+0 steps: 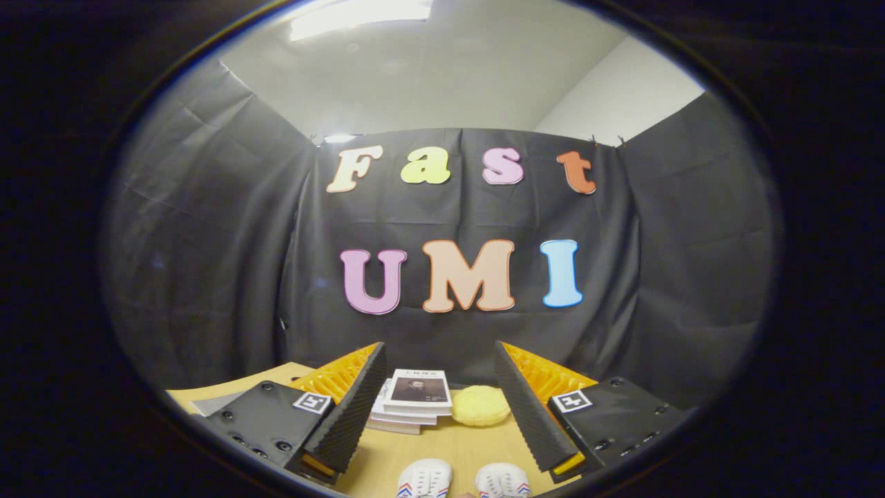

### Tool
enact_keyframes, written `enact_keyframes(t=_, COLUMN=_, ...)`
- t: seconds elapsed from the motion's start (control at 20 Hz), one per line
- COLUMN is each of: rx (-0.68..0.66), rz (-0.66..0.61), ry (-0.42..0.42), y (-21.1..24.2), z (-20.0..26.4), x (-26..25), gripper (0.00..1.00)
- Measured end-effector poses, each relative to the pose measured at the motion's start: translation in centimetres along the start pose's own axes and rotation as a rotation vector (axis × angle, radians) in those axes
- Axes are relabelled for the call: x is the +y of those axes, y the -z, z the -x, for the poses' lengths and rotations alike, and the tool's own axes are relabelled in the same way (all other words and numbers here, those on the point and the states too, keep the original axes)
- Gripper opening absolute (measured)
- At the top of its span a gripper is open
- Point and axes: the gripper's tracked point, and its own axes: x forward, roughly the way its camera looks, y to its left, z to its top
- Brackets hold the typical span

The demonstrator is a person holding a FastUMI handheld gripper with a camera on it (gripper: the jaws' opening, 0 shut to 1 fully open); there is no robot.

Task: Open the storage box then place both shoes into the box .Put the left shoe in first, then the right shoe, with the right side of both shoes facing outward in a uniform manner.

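Gripper (439,408) held level above the pale wooden counter (442,449), fingers spread wide and empty.

The pair of white canvas shoes (462,481) sits nearest, toes pointing away, probably staged for pickup; a stack of paperback books (413,401) and round yellow sponge (482,404) lie farther off, between the fingers.

You get bright glare from the ceiling light (359,21) overhead; the table (442,449) is evenly lit, the cloth walls dim, and straight edges bow outward.

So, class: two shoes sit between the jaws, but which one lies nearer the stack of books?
The left-hand shoe; it sits below the books, while the other shoe lies under the yellow round object.
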Motion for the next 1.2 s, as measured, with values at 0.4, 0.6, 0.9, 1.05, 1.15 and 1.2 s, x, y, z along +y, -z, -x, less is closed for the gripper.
enact_keyframes(t=0.4, rx=0.329, rz=-0.346, ry=-0.161, y=8.7, z=1.2, x=3.7, gripper=0.98)
enact_keyframes(t=0.6, rx=0.455, rz=-0.526, ry=-0.224, y=11.8, z=2.1, x=5.7, gripper=1.00)
enact_keyframes(t=0.9, rx=0.702, rz=-0.875, ry=-0.333, y=17.0, z=5.0, x=9.6, gripper=0.99)
enact_keyframes(t=1.05, rx=0.800, rz=-1.067, ry=-0.378, y=18.6, z=6.4, x=11.4, gripper=0.99)
enact_keyframes(t=1.15, rx=0.840, rz=-1.129, ry=-0.384, y=20.0, z=7.1, x=11.9, gripper=0.98)
enact_keyframes(t=1.2, rx=0.861, rz=-1.154, ry=-0.395, y=20.5, z=7.4, x=12.2, gripper=0.98)
